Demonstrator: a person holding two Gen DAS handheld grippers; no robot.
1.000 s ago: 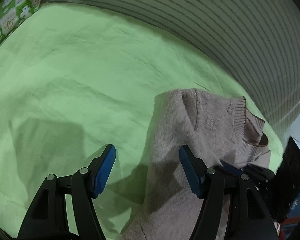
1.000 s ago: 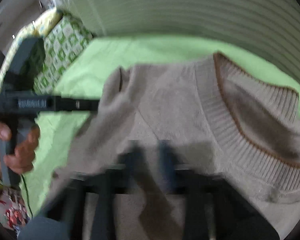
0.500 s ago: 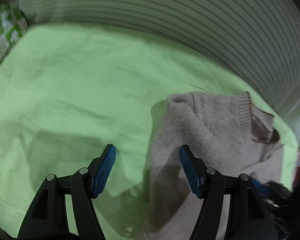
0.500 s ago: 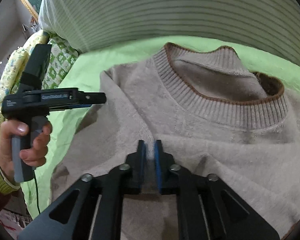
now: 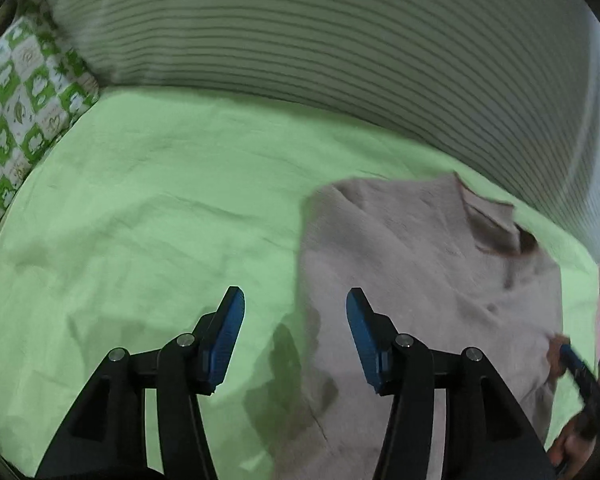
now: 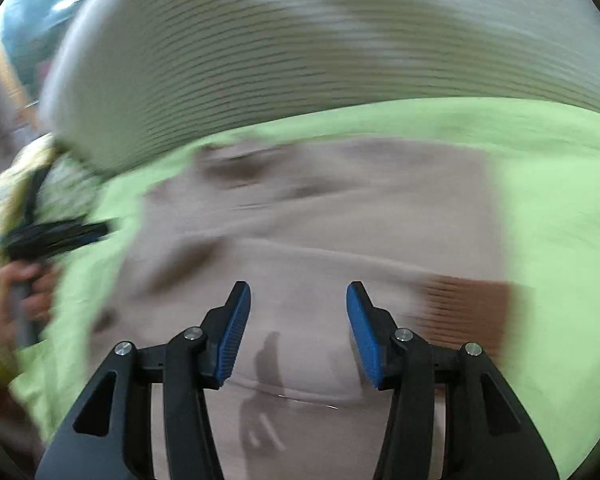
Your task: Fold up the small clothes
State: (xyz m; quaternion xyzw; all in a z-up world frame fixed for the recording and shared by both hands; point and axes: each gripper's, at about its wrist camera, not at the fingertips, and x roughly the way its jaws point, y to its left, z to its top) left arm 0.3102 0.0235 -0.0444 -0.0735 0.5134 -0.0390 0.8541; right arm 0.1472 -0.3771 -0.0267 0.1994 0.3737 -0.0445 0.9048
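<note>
One beige knit sweater (image 5: 420,264) lay folded on the green sheet (image 5: 160,208), brown-trimmed collar toward the striped bedding (image 5: 340,40), its ribbed brown-edged cuff showing at one side.

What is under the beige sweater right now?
The sweater lies on the light green sheet, which shows around its edges in both wrist views. Whatever lies beneath the sweater's middle is covered. Both grippers, left and right, are open above it.

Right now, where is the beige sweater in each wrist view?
Left wrist: the beige sweater fills the right half, collar toward upper right.
Right wrist: blurred, it spans the centre, collar at upper left.
Shared landmark: the striped cushion arches across the top of both.
</note>
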